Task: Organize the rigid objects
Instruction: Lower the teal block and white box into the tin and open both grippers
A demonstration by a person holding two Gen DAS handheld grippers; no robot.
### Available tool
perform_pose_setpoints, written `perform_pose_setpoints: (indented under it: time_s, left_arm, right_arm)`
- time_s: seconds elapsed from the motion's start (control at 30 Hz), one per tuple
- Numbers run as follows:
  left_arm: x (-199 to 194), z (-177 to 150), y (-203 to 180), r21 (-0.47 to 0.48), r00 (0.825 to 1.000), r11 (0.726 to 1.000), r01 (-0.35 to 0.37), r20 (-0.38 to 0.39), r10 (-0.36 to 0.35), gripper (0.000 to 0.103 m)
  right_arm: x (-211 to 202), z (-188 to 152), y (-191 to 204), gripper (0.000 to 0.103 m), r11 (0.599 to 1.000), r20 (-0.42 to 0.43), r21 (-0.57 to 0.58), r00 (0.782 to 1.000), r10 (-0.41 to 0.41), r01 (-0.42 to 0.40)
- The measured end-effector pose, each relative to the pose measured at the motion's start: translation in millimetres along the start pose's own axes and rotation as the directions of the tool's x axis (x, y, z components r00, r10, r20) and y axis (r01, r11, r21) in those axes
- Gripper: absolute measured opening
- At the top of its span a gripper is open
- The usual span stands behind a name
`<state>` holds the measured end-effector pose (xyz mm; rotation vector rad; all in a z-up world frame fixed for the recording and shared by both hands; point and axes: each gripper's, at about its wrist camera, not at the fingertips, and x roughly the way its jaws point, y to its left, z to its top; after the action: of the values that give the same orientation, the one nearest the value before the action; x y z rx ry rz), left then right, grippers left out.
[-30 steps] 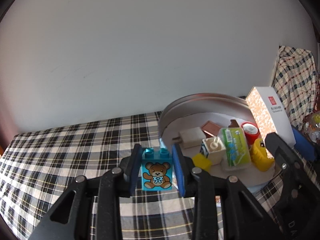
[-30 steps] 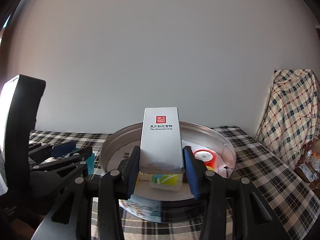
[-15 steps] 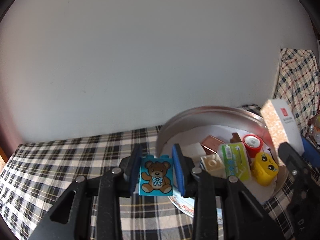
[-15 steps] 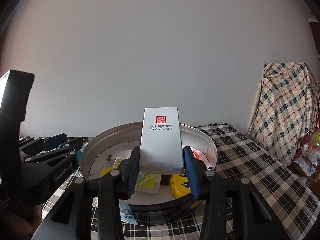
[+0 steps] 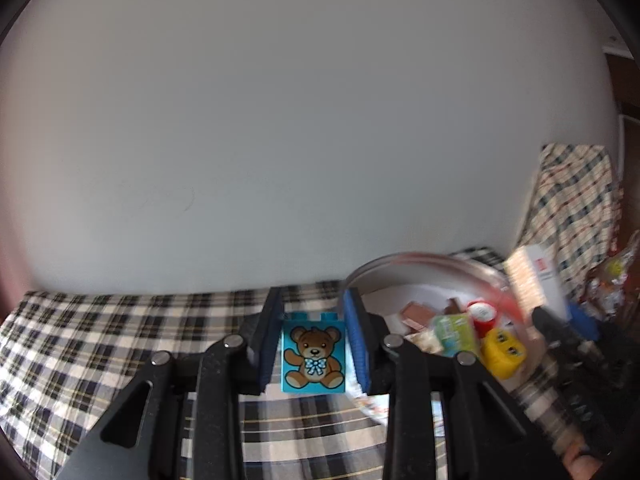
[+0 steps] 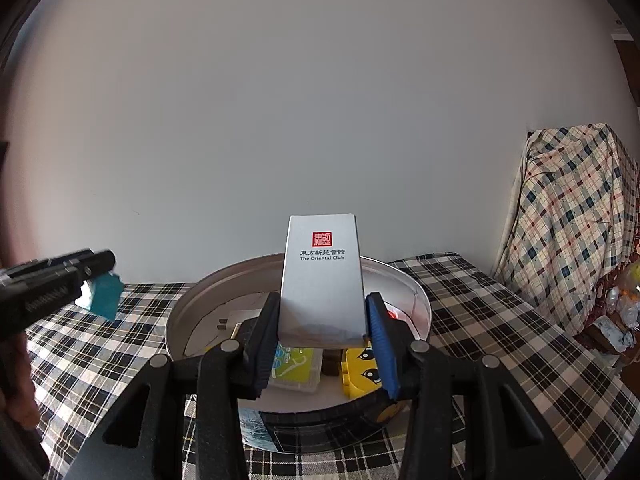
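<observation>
Lifted clear of the checked cloth [image 5: 120,340], the left gripper [image 5: 314,344] clamps the light, stiff bear block [image 5: 313,356] by its slick sides beside the tray [image 6: 416,292], while the right gripper [image 6: 322,336] pinches the crushable white box [image 6: 322,276] low.

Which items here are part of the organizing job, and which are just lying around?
Part of the job:
- teddy-bear block, in left gripper
- white box, in right gripper
- round tin
- yellow block
- green pack

Just lying about:
- checked cloth
- draped cloth
</observation>
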<state>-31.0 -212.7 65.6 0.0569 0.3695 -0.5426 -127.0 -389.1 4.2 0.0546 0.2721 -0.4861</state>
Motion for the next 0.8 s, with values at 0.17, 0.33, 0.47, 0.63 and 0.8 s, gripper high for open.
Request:
perform_pose_setpoints:
  time_s: [0.17, 0.33, 0.47, 0.63, 0.8]
  left_arm:
    - [-1.4, 6.5, -26.1, 0.033, 0.998, 0.998, 0.050, 0.022, -0.051, 0.030]
    - [12.7, 6.9, -54.1, 0.039, 0.995, 0.994, 0.103, -0.013, -0.103, 0.030]
    - [17.4, 4.8, -78.4, 0.067, 0.993, 0.990, 0.120, -0.021, -0.119, 0.030]
    - [35.7, 10.9, -98.1, 0.043, 0.976, 0.976, 0.213, -0.056, -0.211, 0.030]
    - [32.9, 22.8, -85.8, -0.017, 0.942, 0.942, 0.334, -0.020, -0.335, 0.030]
  right_arm:
    - [-1.6, 1.0, -5.2, 0.045, 1.000, 0.017, -0.009, 1.000, -0.010, 0.011]
    - [-0.1, 2.5, -18.3, 0.045, 0.999, 0.030, -0.023, 0.999, -0.037, 0.038]
    - [9.9, 5.0, -34.0, 0.045, 0.998, 0.020, -0.027, 0.998, -0.063, 0.064]
    - [32.9, 12.6, -47.3, 0.045, 0.996, -0.017, -0.039, 0.997, -0.078, 0.077]
    - [51.4, 24.7, -52.0, 0.045, 0.998, -0.038, -0.035, 0.998, -0.056, 0.055]
